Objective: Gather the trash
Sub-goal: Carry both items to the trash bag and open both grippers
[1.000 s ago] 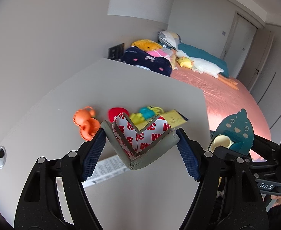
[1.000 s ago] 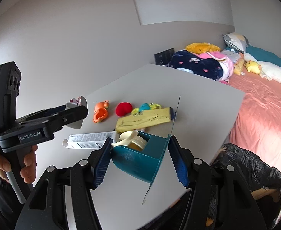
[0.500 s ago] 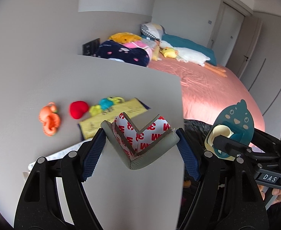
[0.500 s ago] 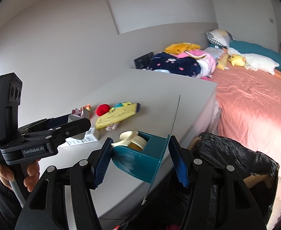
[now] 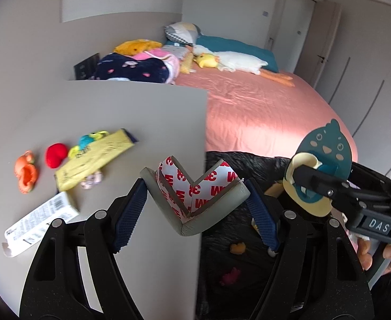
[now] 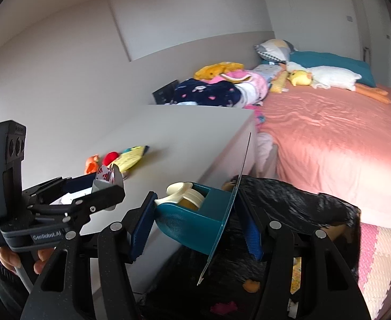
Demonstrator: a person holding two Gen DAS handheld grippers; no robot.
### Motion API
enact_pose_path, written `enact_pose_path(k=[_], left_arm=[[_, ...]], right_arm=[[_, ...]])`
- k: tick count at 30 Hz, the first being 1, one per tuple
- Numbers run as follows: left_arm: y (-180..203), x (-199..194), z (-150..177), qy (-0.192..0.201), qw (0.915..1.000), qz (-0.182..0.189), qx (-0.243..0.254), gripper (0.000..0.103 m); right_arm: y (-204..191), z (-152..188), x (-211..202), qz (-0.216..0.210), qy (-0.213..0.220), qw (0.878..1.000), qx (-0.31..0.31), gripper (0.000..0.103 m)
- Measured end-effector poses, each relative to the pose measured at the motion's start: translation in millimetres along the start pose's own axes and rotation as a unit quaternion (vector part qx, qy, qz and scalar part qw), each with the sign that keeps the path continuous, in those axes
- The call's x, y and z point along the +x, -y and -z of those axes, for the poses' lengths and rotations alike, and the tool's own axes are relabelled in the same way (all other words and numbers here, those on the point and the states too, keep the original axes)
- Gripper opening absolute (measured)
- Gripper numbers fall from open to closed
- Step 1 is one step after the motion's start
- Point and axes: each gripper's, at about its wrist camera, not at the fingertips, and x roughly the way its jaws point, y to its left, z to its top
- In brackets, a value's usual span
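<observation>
My left gripper (image 5: 196,198) is shut on a grey L-shaped corner guard (image 5: 214,210) with red-printed white backing, held over the right edge of the grey table (image 5: 142,106). My right gripper (image 6: 195,214) is shut on a teal bird-shaped card pack (image 6: 192,221) with a cream part inside, just past the table's corner. Below and ahead of both lies an open black trash bag (image 6: 302,202), also in the left wrist view as the black trash bag (image 5: 235,253). On the table lie a yellow packet (image 5: 96,157) and a white box (image 5: 40,221).
Small toys sit by the yellow packet: an orange one (image 5: 26,172), a red one (image 5: 55,154) and a blue-green one (image 5: 88,138). A bed with a pink sheet (image 6: 328,138), plush toys and pillows fills the right. A foam mat (image 6: 376,253) covers the floor.
Both grippers have swung to the right with their loads, from above the table top to its right edge. The black bag has come into view beneath them.
</observation>
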Motion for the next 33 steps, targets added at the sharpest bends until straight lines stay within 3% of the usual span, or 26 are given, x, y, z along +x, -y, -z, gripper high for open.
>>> enact_pose_path(k=[12, 14, 16, 18, 24, 33], left_arm=[[38.6, 21.9, 4.8, -0.025, 0.9973, 0.035, 0.059, 0.074], [46.7, 24.7, 9.4, -0.037, 0.9948, 0.054, 0.078, 0.082], [56.3, 28.7, 14.9, -0.048, 0.9918, 0.053, 0.106, 0.098], [64.1, 30.3, 19.4, -0.044, 0.9894, 0.042, 0.132, 0.098], [66.3, 29.5, 21.2, -0.043, 0.9868, 0.055, 0.146, 0.098], [58.2, 24.9, 19.3, -0.04, 0.9893, 0.045, 0.133, 0.098]], right_arm=[[44.0, 4.3, -20.3, 0.043, 0.012, 0.998, 0.034, 0.061], [50.4, 3.4, -22.9, 0.06, 0.014, 0.997, 0.046, 0.063], [58.5, 2.3, -29.4, 0.111, 0.03, 0.992, 0.06, 0.093], [63.8, 2.2, -37.8, 0.147, 0.052, 0.985, 0.068, 0.094], [77.3, 1.2, -42.5, 0.146, 0.06, 0.983, 0.094, 0.095], [65.5, 0.9, -32.5, 0.128, 0.048, 0.987, 0.084, 0.095]])
